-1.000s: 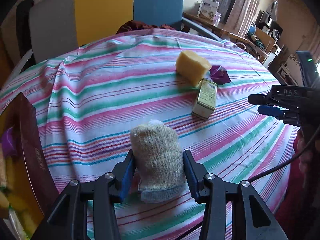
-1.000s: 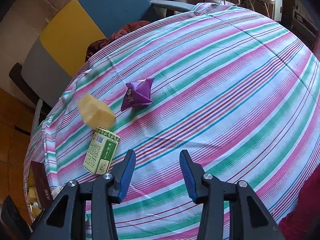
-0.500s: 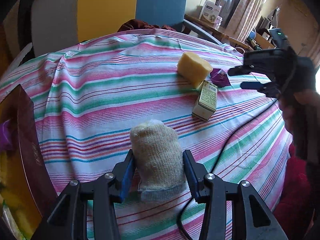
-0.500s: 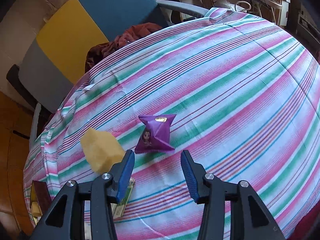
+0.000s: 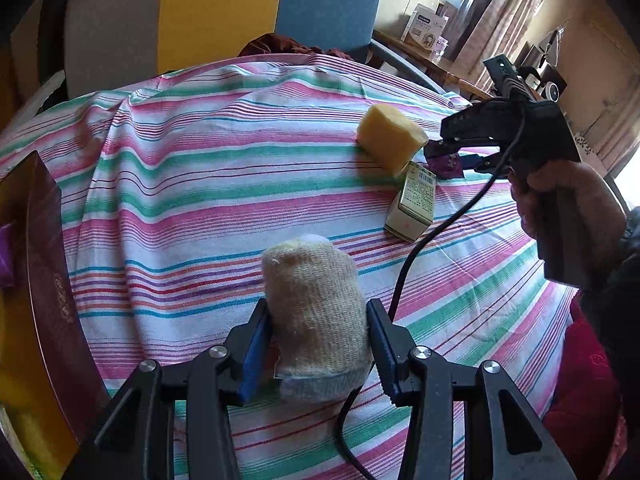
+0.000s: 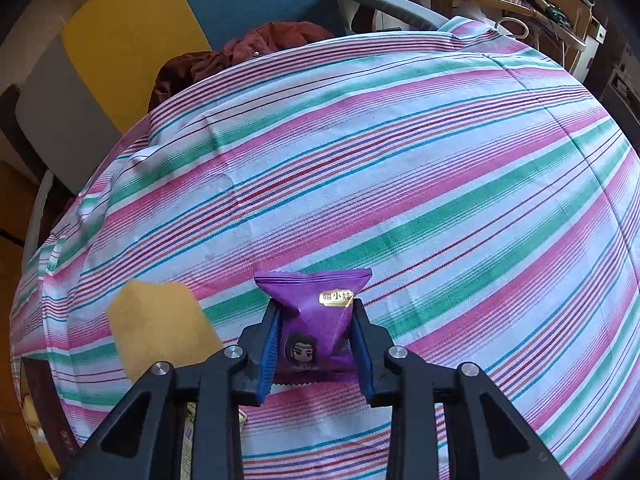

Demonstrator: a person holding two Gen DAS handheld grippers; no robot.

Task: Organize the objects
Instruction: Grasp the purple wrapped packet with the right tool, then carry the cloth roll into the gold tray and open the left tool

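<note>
Left wrist view: left tool clamped on a beige knitted sock roll above the striped desk.
Right wrist view: right tool pinching a purple snack packet on the desk.
Nearby: yellow sponge, small green carton.

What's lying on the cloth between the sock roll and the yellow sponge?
In the left wrist view, a small green box lies between the sock roll and the sponge, up by the sponge.
</note>
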